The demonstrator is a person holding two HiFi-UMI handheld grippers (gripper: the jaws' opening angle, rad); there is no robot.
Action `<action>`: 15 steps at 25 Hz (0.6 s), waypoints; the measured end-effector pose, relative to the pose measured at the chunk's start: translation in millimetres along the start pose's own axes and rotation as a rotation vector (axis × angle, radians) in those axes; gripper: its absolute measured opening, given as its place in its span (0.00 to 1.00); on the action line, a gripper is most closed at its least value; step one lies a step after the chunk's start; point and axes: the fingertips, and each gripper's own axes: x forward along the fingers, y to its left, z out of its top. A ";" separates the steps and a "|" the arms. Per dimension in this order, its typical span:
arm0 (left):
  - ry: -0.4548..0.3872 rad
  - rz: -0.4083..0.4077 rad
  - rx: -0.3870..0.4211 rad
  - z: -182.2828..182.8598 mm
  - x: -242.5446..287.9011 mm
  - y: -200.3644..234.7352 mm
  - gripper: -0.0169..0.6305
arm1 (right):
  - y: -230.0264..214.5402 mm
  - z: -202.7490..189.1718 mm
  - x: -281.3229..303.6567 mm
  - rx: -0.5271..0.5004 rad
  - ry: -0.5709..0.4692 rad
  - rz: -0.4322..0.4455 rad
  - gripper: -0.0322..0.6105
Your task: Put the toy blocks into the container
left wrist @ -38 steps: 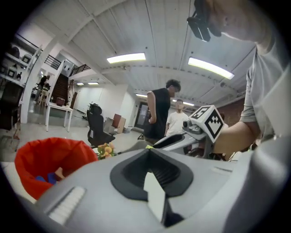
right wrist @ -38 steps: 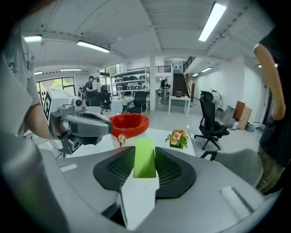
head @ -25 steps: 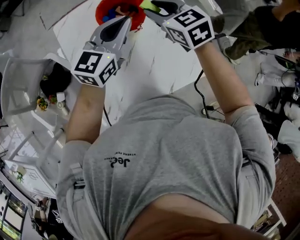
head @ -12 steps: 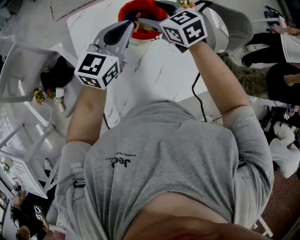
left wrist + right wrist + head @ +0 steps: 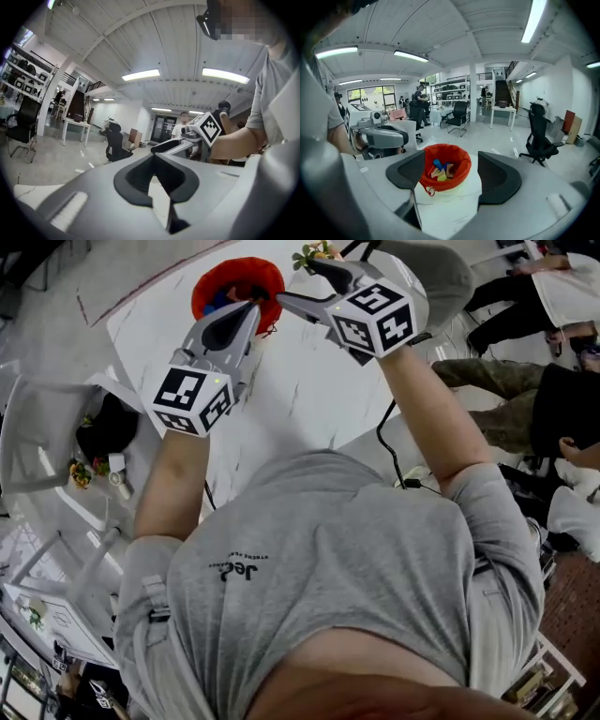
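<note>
A red-lined container [image 5: 239, 282] stands at the far end of the white marble table [image 5: 309, 381]. Several coloured blocks [image 5: 439, 171] lie inside it; blue ones [image 5: 221, 298] show in the head view. My right gripper [image 5: 298, 282] hangs just right of the container. Its jaws have just been opening and stand wide with nothing between them. In the right gripper view the container [image 5: 459, 161] sits framed beyond the open right gripper [image 5: 451, 176]. My left gripper [image 5: 249, 307] points at the container's near rim, jaws together and empty. The left gripper [image 5: 159, 187] looks level across the room.
A grey chair [image 5: 37, 418] stands left of the table and another [image 5: 441, 273] at the far right. A small plant [image 5: 314, 252] sits behind the right gripper. People sit at the right [image 5: 553, 399]. A black cable [image 5: 389, 442] runs down from the table's edge.
The right jaws stand wider apart than a second ago. Both grippers stay beside the container, with the head view shifting around them.
</note>
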 end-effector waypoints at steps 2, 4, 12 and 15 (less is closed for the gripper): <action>0.006 -0.043 0.012 5.3 15.8 -20.3 0.12 | -15.5 -0.9 -32.0 0.026 -0.031 -0.045 0.56; 0.011 -0.085 0.030 9.7 32.5 -44.2 0.12 | -32.4 -4.0 -69.2 0.052 -0.067 -0.099 0.56; 0.029 -0.234 0.072 18.6 97.2 -167.3 0.12 | -78.4 -50.0 -242.4 0.134 -0.177 -0.254 0.55; 0.029 -0.281 0.082 23.9 116.5 -214.8 0.12 | -83.3 -73.5 -306.3 0.150 -0.204 -0.302 0.53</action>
